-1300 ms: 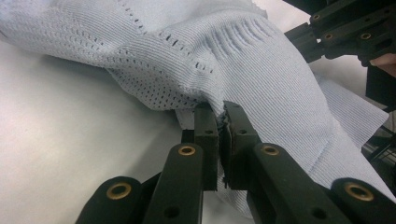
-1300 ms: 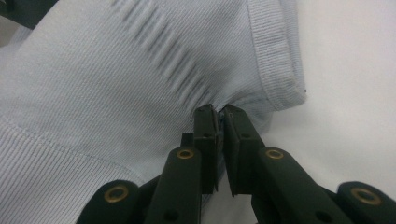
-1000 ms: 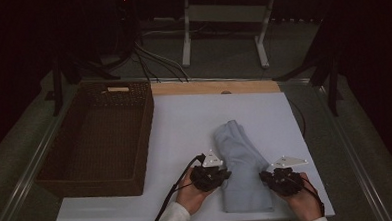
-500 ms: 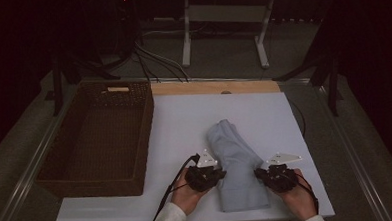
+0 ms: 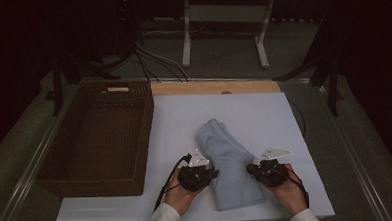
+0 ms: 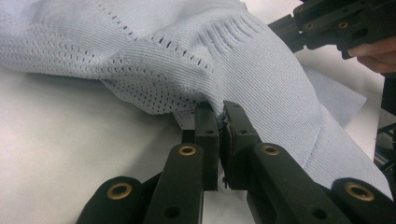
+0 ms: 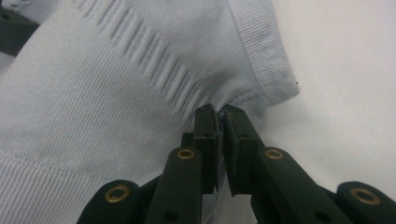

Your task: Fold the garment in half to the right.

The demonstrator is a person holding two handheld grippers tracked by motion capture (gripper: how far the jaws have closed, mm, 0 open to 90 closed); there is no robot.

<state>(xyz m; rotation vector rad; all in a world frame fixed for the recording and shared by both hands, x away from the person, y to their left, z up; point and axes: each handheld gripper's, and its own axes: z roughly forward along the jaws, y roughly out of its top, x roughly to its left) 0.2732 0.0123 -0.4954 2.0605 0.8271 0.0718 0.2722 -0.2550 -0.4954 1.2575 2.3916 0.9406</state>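
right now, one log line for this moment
left claw: shut on sweater | right claw: shut on sweater | basket: left of sweater

No text, label, brand, number or sign can be read in any of the views. A small pale tag sits on the far rim of the wicker basket, in the upper left of the high view, but it looks blank.

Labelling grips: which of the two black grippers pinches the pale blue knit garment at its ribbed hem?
The right gripper: its jaws are shut on the pale blue knit garment beside the ribbed hem band. The left gripper pinches openwork knit instead.
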